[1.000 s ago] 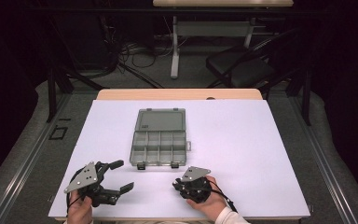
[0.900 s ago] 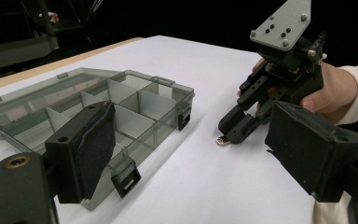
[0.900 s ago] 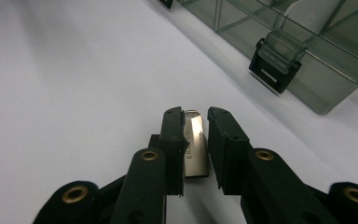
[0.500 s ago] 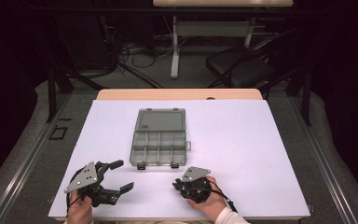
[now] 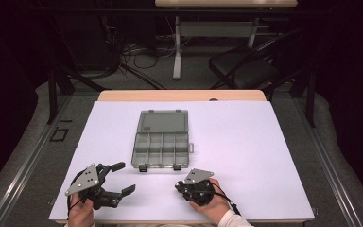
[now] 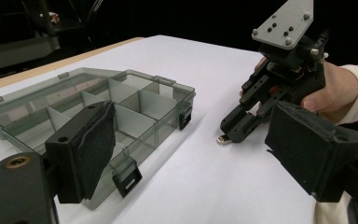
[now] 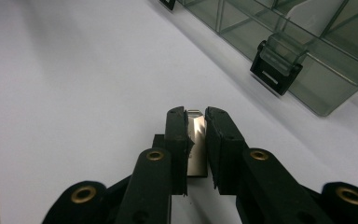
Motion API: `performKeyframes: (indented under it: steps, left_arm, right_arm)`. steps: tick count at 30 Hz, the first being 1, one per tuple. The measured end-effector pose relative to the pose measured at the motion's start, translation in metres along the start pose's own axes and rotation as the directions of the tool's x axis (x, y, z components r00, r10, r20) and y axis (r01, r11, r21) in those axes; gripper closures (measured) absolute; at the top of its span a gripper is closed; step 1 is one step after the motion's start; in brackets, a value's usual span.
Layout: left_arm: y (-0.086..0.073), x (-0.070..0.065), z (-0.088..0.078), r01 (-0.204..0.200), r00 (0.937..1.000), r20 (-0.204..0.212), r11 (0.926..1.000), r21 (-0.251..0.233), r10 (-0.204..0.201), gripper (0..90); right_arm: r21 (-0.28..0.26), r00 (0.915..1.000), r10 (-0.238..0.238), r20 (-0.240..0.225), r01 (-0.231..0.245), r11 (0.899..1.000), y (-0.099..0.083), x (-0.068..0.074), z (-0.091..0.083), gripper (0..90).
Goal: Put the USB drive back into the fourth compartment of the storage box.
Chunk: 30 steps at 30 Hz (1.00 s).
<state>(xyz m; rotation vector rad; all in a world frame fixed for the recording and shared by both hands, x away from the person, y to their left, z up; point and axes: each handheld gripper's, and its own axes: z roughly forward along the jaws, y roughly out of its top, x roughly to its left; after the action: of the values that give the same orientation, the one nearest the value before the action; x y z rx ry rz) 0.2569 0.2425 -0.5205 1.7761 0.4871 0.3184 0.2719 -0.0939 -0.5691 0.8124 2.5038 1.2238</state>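
With its jaws closed on a small metal piece (image 7: pixel 195 140) low at the near bench (image 5: pixel 264 156), the right hand-held gripper (image 5: pixel 194 188) seems ready to carry it to the open box (image 5: pixel 162 144) just beyond, while the left hand-held gripper (image 5: pixel 118 178) waits agape.

Dark room, light falls mostly on the white table top (image 5: pixel 264 156) mid-frame. Wooden edge strip (image 5: pixel 182 95) along its far side. Grey floor (image 5: pixel 194 71) behind, cable tangle (image 5: pixel 132 52) upper left, black chair (image 5: pixel 246 71) upper right, second desk (image 5: pixel 224 4) at top.
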Motion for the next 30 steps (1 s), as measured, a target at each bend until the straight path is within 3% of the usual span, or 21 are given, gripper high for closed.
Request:
performKeyframes:
  steps: [30]
  left_arm:
    - [0.0,0.001,-0.001,0.0,1.0,-0.002,1.0,0.003,0.0,15.7]
  right_arm:
    - [-0.05,0.9999,0.016,0.006,-0.016,0.999,0.009,-0.008,-0.02,79.5]
